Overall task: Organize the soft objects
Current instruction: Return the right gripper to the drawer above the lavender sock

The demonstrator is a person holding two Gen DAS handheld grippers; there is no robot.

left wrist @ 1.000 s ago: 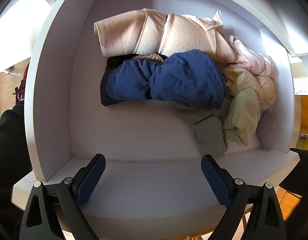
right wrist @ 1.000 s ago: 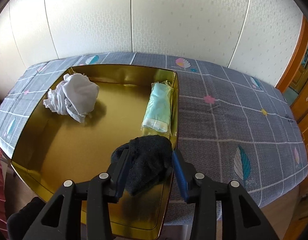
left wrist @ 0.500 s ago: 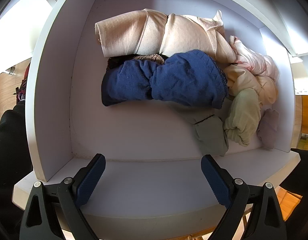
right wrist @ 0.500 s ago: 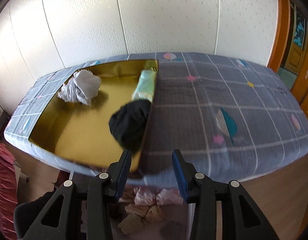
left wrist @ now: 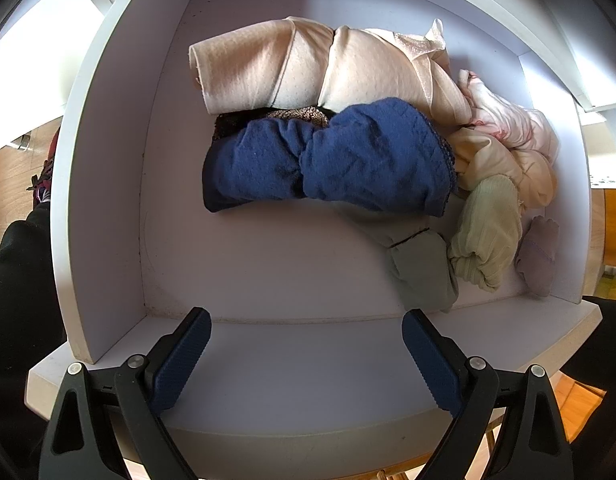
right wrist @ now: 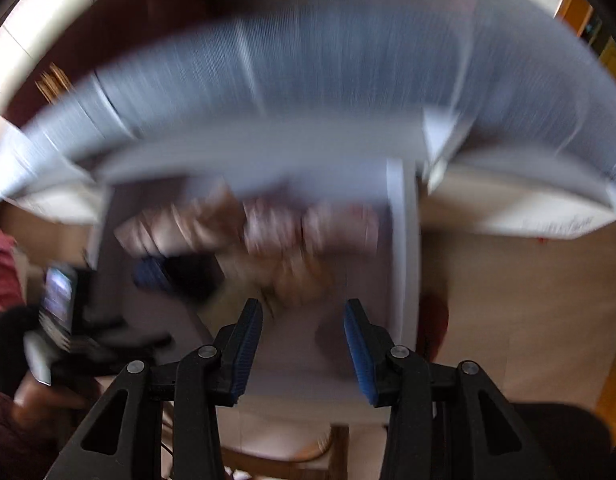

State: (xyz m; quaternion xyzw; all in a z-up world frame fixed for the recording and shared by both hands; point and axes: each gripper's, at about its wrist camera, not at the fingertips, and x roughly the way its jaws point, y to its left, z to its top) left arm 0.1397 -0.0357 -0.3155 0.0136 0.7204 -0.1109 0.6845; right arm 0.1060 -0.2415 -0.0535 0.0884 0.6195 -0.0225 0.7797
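Observation:
A white drawer [left wrist: 104,200] holds a pile of soft clothes: a rolled beige garment [left wrist: 292,68], a navy blue piece [left wrist: 348,160], a pink bundle [left wrist: 508,128], a pale green sock [left wrist: 488,236], a grey-green piece [left wrist: 424,272] and a mauve sock [left wrist: 538,256]. My left gripper [left wrist: 306,320] hangs open over the drawer's front rim, empty. The right wrist view is badly blurred. My right gripper [right wrist: 302,308] points down over the same drawer [right wrist: 404,248], jaws apart with nothing between them, above the smeared pile of clothes [right wrist: 268,232].
The drawer floor in front of the navy piece is bare [left wrist: 268,264]. A dark lace item [left wrist: 268,116] peeks out between the beige and navy rolls. The clothed table edge [right wrist: 308,80] hangs above the drawer. A dark sleeve [left wrist: 20,300] is at the left.
The right gripper left a black sock in the gold tray on the table, then swung down over the table edge to the drawer. The left gripper stayed put.

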